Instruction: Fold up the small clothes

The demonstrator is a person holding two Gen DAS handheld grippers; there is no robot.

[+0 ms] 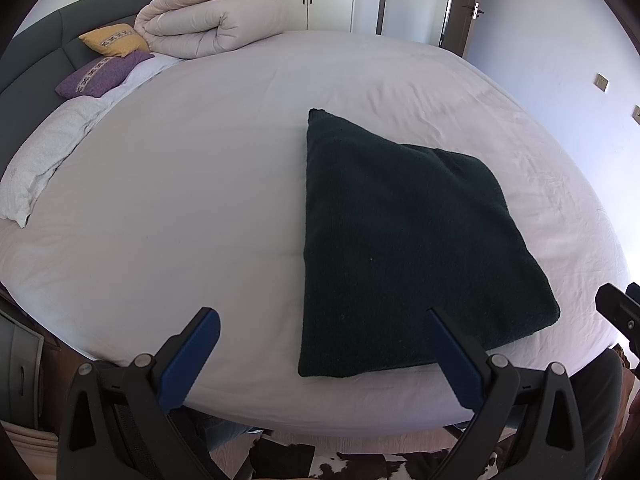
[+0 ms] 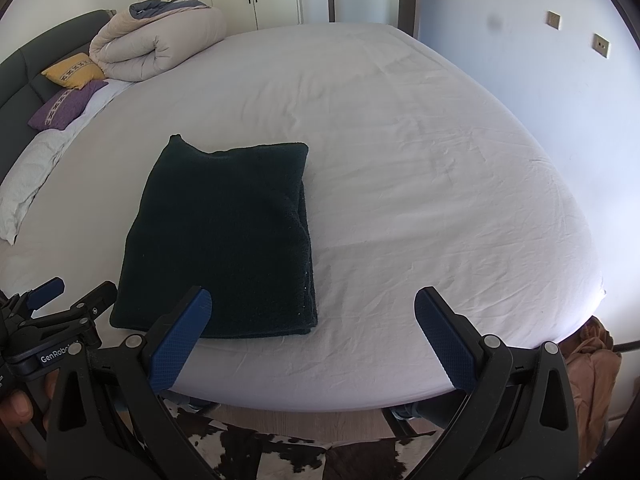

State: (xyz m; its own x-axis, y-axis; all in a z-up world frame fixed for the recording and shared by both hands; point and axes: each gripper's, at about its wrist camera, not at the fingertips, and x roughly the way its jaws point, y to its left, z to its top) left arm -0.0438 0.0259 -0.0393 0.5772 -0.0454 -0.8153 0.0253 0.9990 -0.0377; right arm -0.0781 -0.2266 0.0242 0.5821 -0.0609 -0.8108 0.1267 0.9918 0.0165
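- risk: the dark knit garment (image 2: 224, 236) lies folded in a thick rectangle, layers stacked along its right edge; a pinch that takes only the top layer would likely peel the stack open.
- risk: the white sheet (image 2: 400, 160) is wrinkled under the garment; a low pinch could gather sheet with knit and drag both.
- location: garment sits centre-left in the right wrist view, centre-right in the left wrist view, near the lower bed edge.
- left gripper (image 1: 320, 328): fingers spread wide, empty, held over the bed edge at the bottom of the frame, its right finger in front of the garment's near edge.
- right gripper (image 2: 312, 312): fingers likewise spread, empty, at the garment's near right corner.
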